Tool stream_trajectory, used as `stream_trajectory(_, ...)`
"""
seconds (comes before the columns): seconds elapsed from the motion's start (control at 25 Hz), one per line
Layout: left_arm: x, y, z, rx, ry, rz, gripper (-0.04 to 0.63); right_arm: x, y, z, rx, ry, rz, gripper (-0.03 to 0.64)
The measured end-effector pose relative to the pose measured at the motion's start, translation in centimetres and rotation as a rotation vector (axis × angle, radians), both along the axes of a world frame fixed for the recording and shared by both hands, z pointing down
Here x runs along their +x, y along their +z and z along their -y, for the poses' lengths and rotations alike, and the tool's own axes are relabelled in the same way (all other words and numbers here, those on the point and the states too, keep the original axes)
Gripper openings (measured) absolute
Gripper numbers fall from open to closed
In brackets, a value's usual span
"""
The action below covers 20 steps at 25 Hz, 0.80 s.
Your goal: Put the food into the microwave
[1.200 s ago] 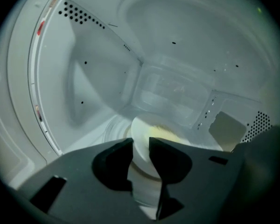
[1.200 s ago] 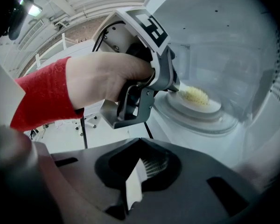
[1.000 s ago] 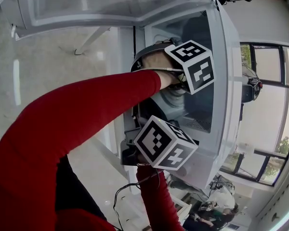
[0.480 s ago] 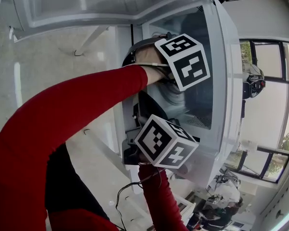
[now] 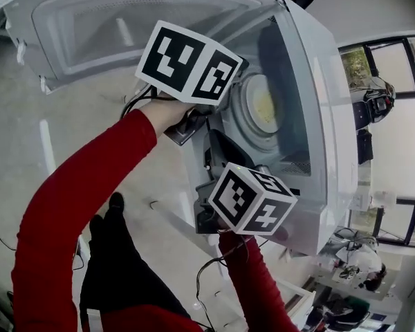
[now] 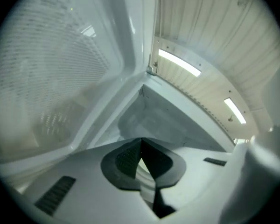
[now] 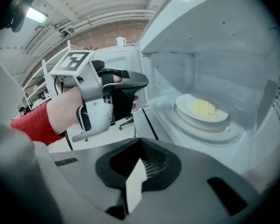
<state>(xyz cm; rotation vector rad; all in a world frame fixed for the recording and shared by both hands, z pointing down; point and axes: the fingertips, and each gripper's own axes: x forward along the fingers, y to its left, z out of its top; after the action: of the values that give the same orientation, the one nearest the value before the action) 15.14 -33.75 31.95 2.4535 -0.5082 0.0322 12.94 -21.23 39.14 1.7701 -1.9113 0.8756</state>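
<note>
A white plate [image 7: 213,117] with yellow food [image 7: 204,107] sits on the turntable inside the open microwave [image 5: 323,95]. From above, the plate [image 5: 247,109] and the food [image 5: 265,105] show in the cavity. My left gripper [image 7: 141,80] is outside the cavity, in front of the opening, shut with nothing between its pads. Seen from the head, it [image 5: 194,123] is under its marker cube. In its own view the left gripper [image 6: 141,142] faces the door's mesh window [image 6: 51,69]. My right gripper [image 7: 141,144] is shut and empty, low before the opening, aimed at the plate.
The microwave door [image 5: 124,19] stands swung wide at the upper left. Red sleeves cross the lower left of the head view. Cables [image 5: 214,268] hang below the microwave. Large windows [image 5: 394,137] are at the right.
My left gripper has come back out of the microwave cavity, rolled, and its jaws have shut. The plate with food, hidden behind the hand before, now shows on the turntable. The right gripper stayed.
</note>
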Motion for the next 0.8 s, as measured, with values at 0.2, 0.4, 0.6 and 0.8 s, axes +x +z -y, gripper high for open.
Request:
stream_trajectory(0.2, -3.8, -0.7, -2.0, -0.034, -0.024, -0.076, 0.011, -2.4, -1.8, -0.3, 0.057, -0.026, 0.036, 0.014)
stream_trajectory(0.4, -7.5, -1.5, -4.3, -0.07, -0.065, -0.142, 0.011, -4.1, -4.3, -1.4, 0.119, -0.05, 0.086, 0.014)
stream_trajectory(0.6, -10.7, -1.9, -8.2, -0.078, -0.082, -0.132, 0.011, -5.5, -6.6, -3.7, 0.177, -0.064, 0.153, 0.014)
stream_trajectory(0.8, -12.9, -2.0, -12.0, -0.055, -0.109, -0.088, 0.011, -5.7, -8.5, -6.2, 0.23, -0.092, 0.181, 0.014)
